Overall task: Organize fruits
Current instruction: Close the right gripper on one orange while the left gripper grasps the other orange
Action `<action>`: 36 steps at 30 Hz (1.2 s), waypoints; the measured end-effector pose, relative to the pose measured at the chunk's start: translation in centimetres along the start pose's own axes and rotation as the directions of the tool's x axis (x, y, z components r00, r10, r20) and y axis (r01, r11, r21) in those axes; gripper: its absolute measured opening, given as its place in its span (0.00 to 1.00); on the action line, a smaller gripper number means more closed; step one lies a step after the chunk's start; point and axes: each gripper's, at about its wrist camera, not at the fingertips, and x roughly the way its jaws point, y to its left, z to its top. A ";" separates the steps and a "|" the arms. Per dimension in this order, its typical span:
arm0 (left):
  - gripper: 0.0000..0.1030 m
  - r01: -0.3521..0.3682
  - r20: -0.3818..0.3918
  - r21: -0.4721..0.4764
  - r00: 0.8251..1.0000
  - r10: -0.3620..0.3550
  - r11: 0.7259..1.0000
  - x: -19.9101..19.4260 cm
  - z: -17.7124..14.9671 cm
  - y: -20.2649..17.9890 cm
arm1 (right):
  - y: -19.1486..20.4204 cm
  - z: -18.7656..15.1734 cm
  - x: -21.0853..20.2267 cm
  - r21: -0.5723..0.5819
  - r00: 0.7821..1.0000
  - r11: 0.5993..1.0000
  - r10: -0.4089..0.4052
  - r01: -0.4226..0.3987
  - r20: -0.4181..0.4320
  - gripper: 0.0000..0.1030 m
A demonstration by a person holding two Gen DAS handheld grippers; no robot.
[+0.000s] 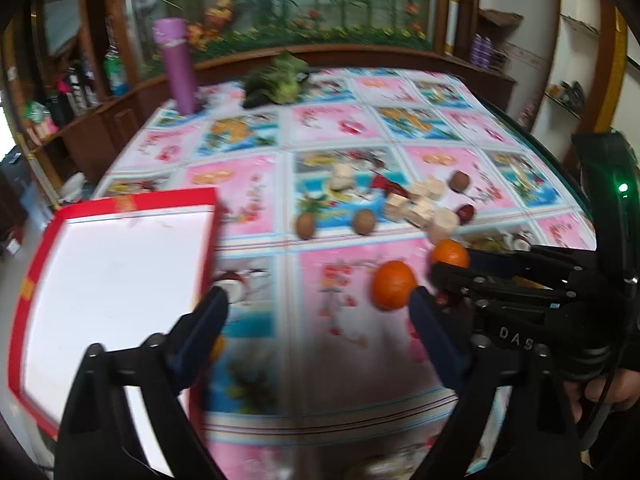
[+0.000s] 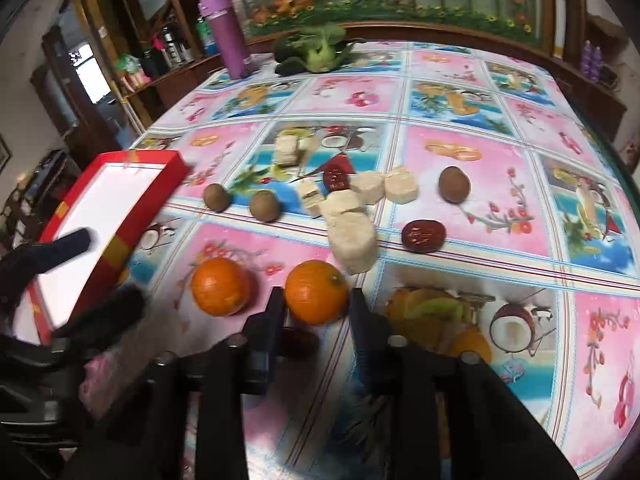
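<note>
Orange fruit first: two oranges are sitting near the table's front edge. The right gripper [image 2: 316, 300] is reaching for the right-hand orange [image 2: 316, 291], jaws spread w/ one finger on each side of it; can't tell if they're touching the peel yet. Prob. lining up for a pinch. The other orange [image 2: 219, 286] is lying just beside it, toward the red box [image 2: 132, 216].

The left gripper [image 1: 318, 304] is hanging wide open w/ nothing in it, one fingertip over the box's corner, the other near that second orange [image 1: 393, 285]. Looks like it's waiting its turn, or guiding toward the box, whose white inside is showing empty, so sorting is barely begun by my guess.

Further back: three small brown round fruits [image 2: 264, 205], two dark red dates [image 2: 422, 236], and pale chunky blocks [image 2: 352, 240] are lying scattered mid-table.

Everything's resting on a glossy tablecloth [image 2: 480, 184] printed w/ pink & blue fruit squares. At the far edge a purple flask [image 2: 228, 36] is standing upright, leafy greens [image 2: 316, 50] beside it. Behind, wooden shelving w/ bottles and a big flower mural are filling the wall.
</note>
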 end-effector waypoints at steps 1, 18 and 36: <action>0.83 0.013 -0.013 0.004 1.000 -0.013 1.000 0.4 0.1 -0.3 | -0.1 -0.1 -0.1 0.001 1.000 1.000 -0.002 0.002 0.003 0.29; 0.41 0.176 -0.157 0.010 0.972 -0.173 0.984 4.5 0.4 -2.6 | -2.0 -0.9 -2.1 0.023 0.997 0.999 0.035 -0.037 0.075 0.28; 0.34 0.008 0.018 -0.135 1.000 -0.005 0.991 -3.7 -1.2 5.5 | 5.2 0.7 -2.3 -0.064 0.985 0.986 0.157 -0.153 0.064 0.28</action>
